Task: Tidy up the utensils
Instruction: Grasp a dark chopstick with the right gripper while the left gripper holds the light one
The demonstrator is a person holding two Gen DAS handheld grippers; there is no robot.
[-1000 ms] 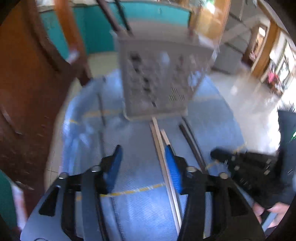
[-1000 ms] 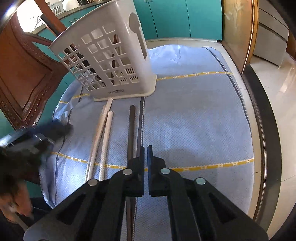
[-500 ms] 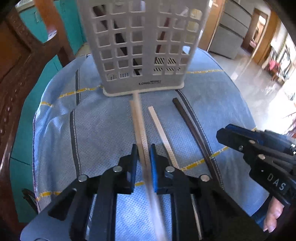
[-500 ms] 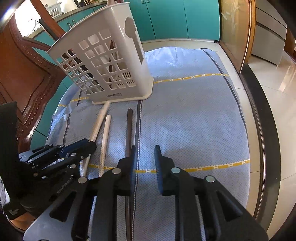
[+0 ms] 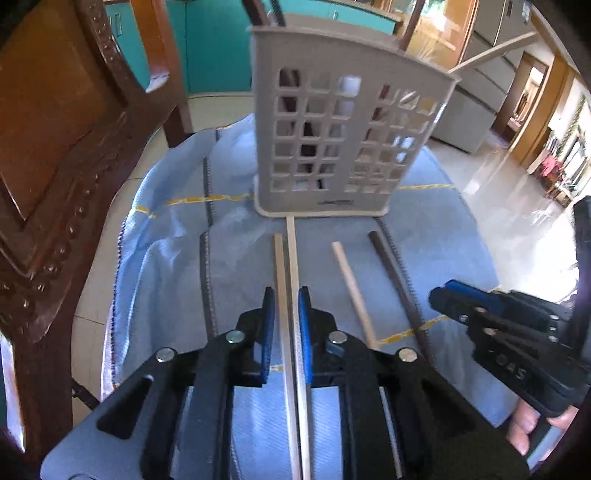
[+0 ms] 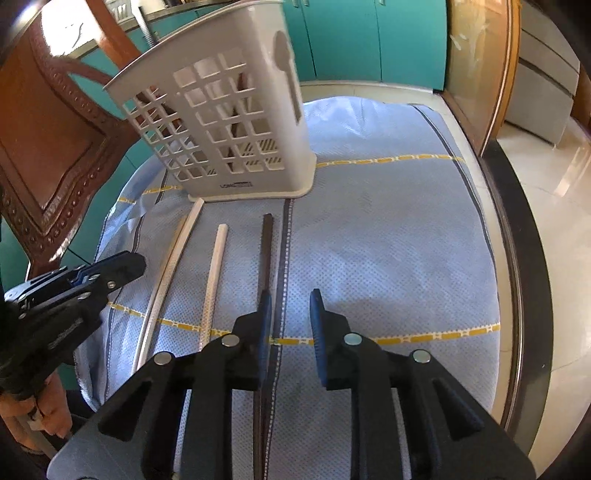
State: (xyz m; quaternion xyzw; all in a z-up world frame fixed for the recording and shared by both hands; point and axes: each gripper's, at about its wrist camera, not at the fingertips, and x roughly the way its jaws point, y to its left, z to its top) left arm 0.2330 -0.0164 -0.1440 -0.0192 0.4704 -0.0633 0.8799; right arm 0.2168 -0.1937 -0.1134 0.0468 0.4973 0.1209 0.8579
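A white lattice utensil holder (image 5: 347, 133) (image 6: 229, 122) stands at the far end of a blue cloth. Before it lie two pale chopsticks side by side (image 5: 290, 273) (image 6: 170, 266), a third pale chopstick (image 5: 352, 288) (image 6: 216, 280) and a dark chopstick (image 5: 395, 284) (image 6: 265, 254). My left gripper (image 5: 286, 299) straddles the pale pair, jaws narrowly apart around them. My right gripper (image 6: 290, 299) is open, its left finger over the dark chopstick. Each gripper shows in the other's view: the right (image 5: 491, 325), the left (image 6: 74, 291).
A carved wooden chair (image 5: 55, 155) (image 6: 48, 147) stands left of the table. The blue cloth (image 6: 388, 240) with yellow stripes covers the table, whose dark rim (image 6: 517, 266) runs along the right. Teal cabinets (image 6: 362, 33) stand behind. Dark sticks rise from the holder.
My left gripper opened slightly around the pale pair, which lie lower on the cloth. My right gripper has opened wider. The holder looks farther away in the left wrist view.
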